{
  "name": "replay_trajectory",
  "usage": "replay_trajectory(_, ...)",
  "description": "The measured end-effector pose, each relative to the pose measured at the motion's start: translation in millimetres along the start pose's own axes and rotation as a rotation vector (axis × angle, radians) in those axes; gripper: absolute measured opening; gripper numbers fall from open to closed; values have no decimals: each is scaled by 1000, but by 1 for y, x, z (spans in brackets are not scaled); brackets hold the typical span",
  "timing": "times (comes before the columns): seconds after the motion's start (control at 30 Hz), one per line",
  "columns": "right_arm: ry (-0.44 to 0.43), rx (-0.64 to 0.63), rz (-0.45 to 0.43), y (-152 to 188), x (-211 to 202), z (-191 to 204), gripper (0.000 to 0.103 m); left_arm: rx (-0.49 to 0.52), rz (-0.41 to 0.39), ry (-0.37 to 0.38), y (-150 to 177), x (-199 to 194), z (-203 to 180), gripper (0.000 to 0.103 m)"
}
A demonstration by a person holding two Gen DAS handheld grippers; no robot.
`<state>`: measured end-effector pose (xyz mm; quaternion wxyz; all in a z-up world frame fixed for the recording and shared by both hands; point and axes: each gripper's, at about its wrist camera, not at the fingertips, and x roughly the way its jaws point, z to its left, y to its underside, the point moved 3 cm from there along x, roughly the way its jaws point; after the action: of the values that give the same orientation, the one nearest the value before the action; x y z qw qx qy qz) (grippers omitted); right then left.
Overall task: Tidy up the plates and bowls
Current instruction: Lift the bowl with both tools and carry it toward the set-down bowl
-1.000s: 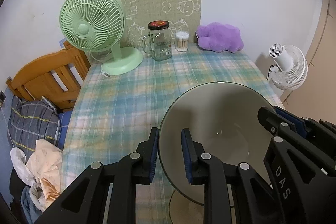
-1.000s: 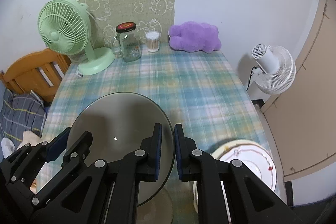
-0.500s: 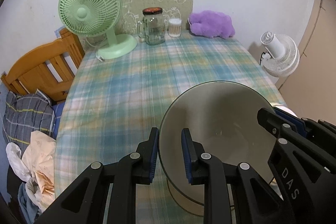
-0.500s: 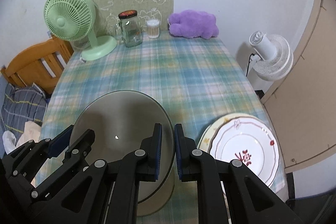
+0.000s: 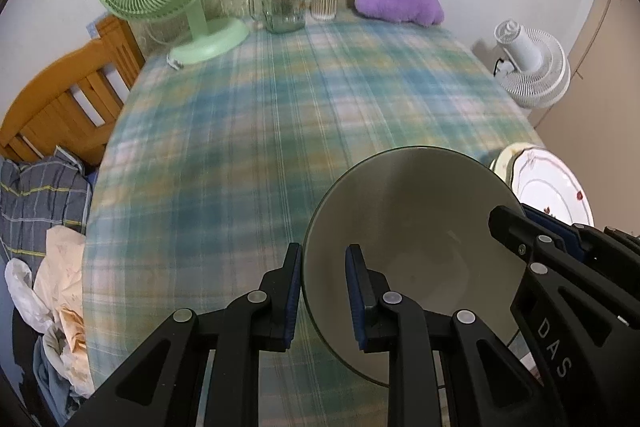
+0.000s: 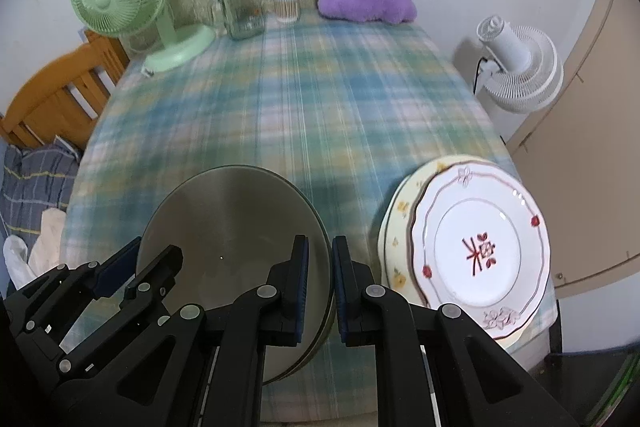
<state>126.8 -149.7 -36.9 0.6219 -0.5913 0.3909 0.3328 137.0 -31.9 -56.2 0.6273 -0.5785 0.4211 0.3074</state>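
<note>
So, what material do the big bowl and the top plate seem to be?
The bowl looks like glazed ceramic: smooth greyish inside with a small light glint, though enamel is possible. The top plate looks like glossy white porcelain, with printed red flowers and shiny highlights.

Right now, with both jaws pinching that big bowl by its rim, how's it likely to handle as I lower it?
The bowl looks stiff, so it should not flex. Its smooth, glossy wall may slip in the thin rim grips of the left gripper and right gripper. It looks ceramic, so likely heavy and chippable near the stacked plates; set it down gently.

Bowl left of seemingly stacked plates
</note>
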Motion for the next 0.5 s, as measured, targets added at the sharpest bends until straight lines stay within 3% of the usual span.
replay_trajectory(0.5, 24, -6, 18, 5, 9, -1, 15, 23, 1, -10, 2, 2, -4, 19)
